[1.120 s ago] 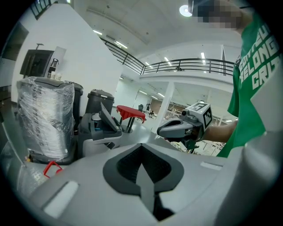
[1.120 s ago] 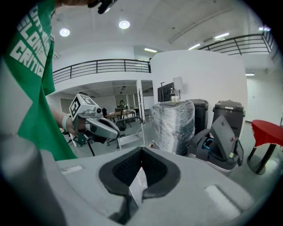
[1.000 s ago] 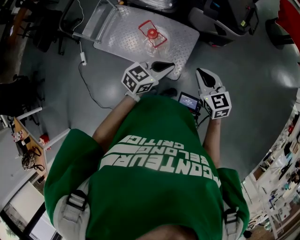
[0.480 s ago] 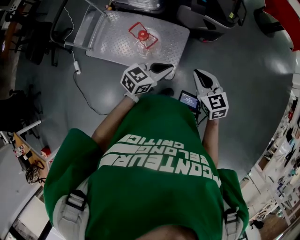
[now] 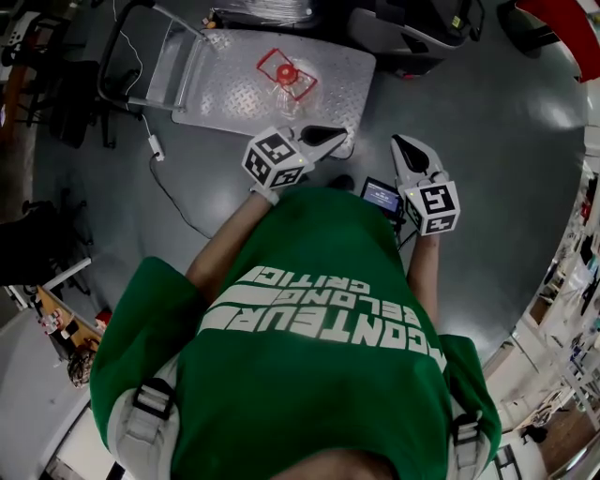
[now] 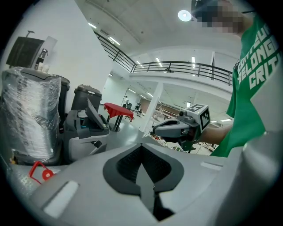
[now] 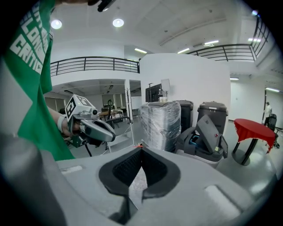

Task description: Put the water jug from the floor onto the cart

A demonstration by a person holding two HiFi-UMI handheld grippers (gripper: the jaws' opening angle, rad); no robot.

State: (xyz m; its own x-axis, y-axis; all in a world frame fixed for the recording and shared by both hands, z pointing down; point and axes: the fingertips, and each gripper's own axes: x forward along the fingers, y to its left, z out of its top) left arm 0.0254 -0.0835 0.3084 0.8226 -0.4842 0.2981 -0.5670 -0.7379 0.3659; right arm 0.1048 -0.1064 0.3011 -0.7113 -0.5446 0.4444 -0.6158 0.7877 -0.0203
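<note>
The clear water jug (image 5: 286,80), with a red cap and red handle, stands upright on the diamond-plate cart (image 5: 234,98); its red handle (image 6: 40,173) shows at the lower left of the left gripper view. My left gripper (image 5: 343,132) is held in front of my chest just short of the cart's near edge, jaws shut and empty. My right gripper (image 5: 399,142) hangs beside it over the bare floor, also shut on nothing. Each gripper view shows its own closed jaws (image 6: 141,146) (image 7: 141,150) and the other gripper off to the side.
A plastic-wrapped bin (image 7: 161,123) and dark bins and cases (image 5: 412,28) stand behind the cart. The cart's handle (image 5: 122,52) is on its left side. A cable (image 5: 173,187) trails over the grey floor. A red table (image 7: 252,128) stands farther off.
The head view has shifted, so the cart and jug sit a little higher and further left in the picture. Both grippers stay shut in nearly the same place.
</note>
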